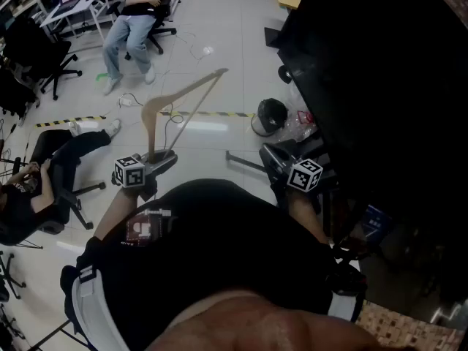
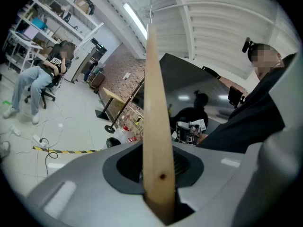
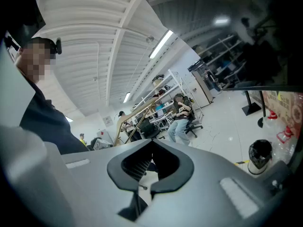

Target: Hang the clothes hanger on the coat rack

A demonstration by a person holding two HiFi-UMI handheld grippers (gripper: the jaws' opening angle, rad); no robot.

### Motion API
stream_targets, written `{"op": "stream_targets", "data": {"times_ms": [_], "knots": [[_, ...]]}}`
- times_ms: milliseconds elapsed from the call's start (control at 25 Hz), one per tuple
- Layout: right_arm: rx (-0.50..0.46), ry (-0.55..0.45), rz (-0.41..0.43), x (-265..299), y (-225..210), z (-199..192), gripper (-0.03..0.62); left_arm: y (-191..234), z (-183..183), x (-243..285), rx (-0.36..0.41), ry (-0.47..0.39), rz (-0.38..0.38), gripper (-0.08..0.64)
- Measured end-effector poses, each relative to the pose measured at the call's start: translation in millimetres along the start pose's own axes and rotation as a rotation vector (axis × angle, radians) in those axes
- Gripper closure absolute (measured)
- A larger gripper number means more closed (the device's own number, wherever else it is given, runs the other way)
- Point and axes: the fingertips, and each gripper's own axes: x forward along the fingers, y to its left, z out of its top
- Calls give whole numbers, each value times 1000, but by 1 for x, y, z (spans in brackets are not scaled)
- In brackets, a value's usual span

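The wooden clothes hanger (image 1: pixel 179 97) stands up and away from my left gripper (image 1: pixel 164 158), which is shut on one of its arms. In the left gripper view that pale wooden arm (image 2: pixel 154 103) runs straight up out of the jaws of the left gripper (image 2: pixel 158 193). My right gripper (image 1: pixel 274 158) is level beside it, to the right. Its jaws meet at the tips with nothing between them (image 3: pixel 142 190). The right gripper view shows the hanger (image 3: pixel 137 111) off to the left. I cannot make out a coat rack for certain.
A large black panel (image 1: pixel 380 86) fills the right side. On the floor are a black bin (image 1: pixel 270 115), a dark bar (image 1: pixel 245 163) and yellow-black tape (image 1: pixel 80 120). One person sits on an office chair (image 1: pixel 131 28), another at far left (image 1: pixel 36 167).
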Motion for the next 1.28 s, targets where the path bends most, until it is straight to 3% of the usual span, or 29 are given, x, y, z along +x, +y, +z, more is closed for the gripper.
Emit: {"op": "stream_targets", "data": {"times_ms": [360, 560, 880, 1160, 1280], "knots": [[20, 27, 3, -5, 0, -22, 577, -15, -11, 2, 2, 15, -8, 453], [19, 51, 3, 14, 4, -8, 578, -8, 10, -4, -1, 14, -12, 453], [-33, 63, -18, 134, -40, 40, 577, 110, 70, 1, -12, -8, -37, 453], [-63, 12, -60, 244, -44, 85, 577, 203, 131, -43, 44, 58, -49, 453], [-75, 21, -74, 287, -55, 103, 577, 243, 158, -52, 28, 43, -36, 453]]}}
